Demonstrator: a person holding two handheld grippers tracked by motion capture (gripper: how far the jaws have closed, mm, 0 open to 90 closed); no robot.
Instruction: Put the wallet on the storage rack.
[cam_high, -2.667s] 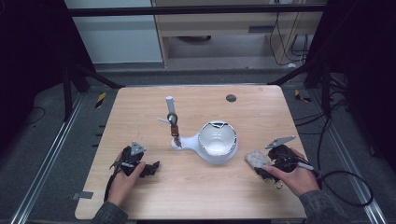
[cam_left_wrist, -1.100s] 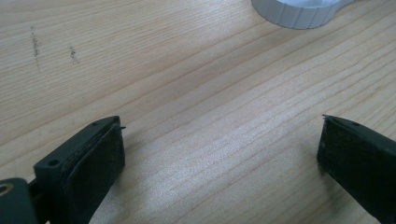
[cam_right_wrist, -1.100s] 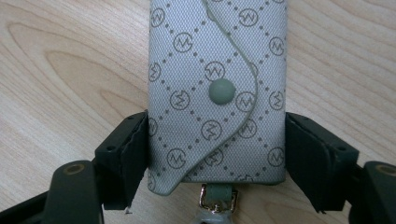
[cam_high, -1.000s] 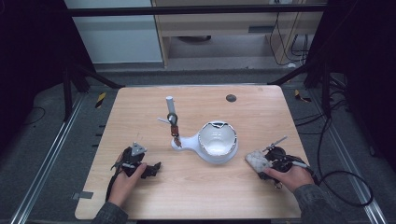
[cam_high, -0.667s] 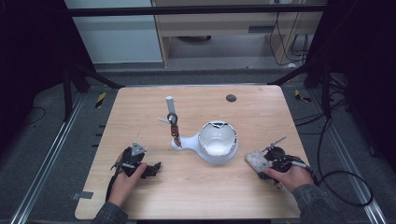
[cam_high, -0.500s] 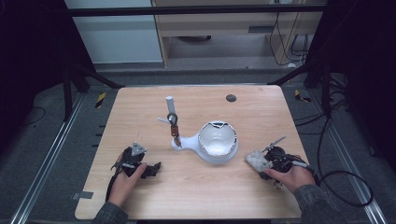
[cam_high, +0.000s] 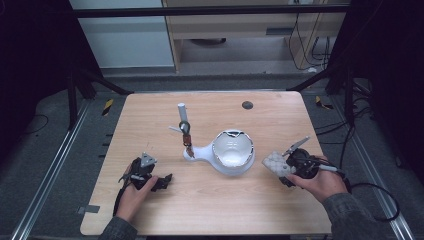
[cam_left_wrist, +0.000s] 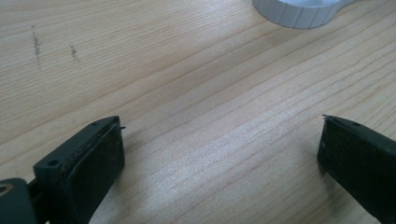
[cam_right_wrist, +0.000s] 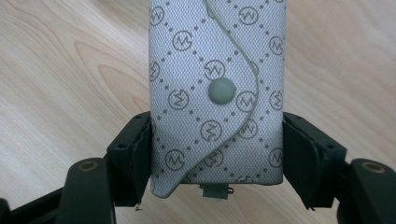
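- Pouch (cam_right_wrist: 217, 93): small grey fabric case with a printed monogram pattern, a curved flap and one snap button. It sits clamped between the jaws of my right tongs (cam_right_wrist: 217, 158), held across its width near the lower end. A small metal bit pokes out under that end.
- In the high view the pouch (cam_high: 276, 163) sticks out from my right tongs (cam_high: 295, 165) toward the bowl, at the right side of the table and apart from the bowl.
- The jaws have just been closing and now press the pouch on both sides. Cloth at the lower left corner bulges a little past the pad.
- Handling, my judgement: light and soft, so it gives under the pads. The woven cloth should offer fair friction, so slipping is unlikely. It is not fragile, though the snap could pop if squeezed on the flap. A grip across the flat sides, below the button, seems right, as now.
- Left tongs (cam_left_wrist: 219, 154): jaws wide apart with nothing between them, low over bare wood. In the high view they (cam_high: 150, 177) rest at the near left of the table.
- Bowl (cam_high: 233, 155): white, with a handle toward the left, at mid-table. Its ribbed rim (cam_left_wrist: 299, 11) shows in the left gripper view.
- Small stand with a white post (cam_high: 182, 117) behind the bowl handle; details too small to tell.
- Table (cam_high: 150, 125): pale wood, visible grain, matte, a dark round spot (cam_high: 247, 105) near the far edge.
- Room: dark frame rails and cables around, grey floor, light cabinet behind.
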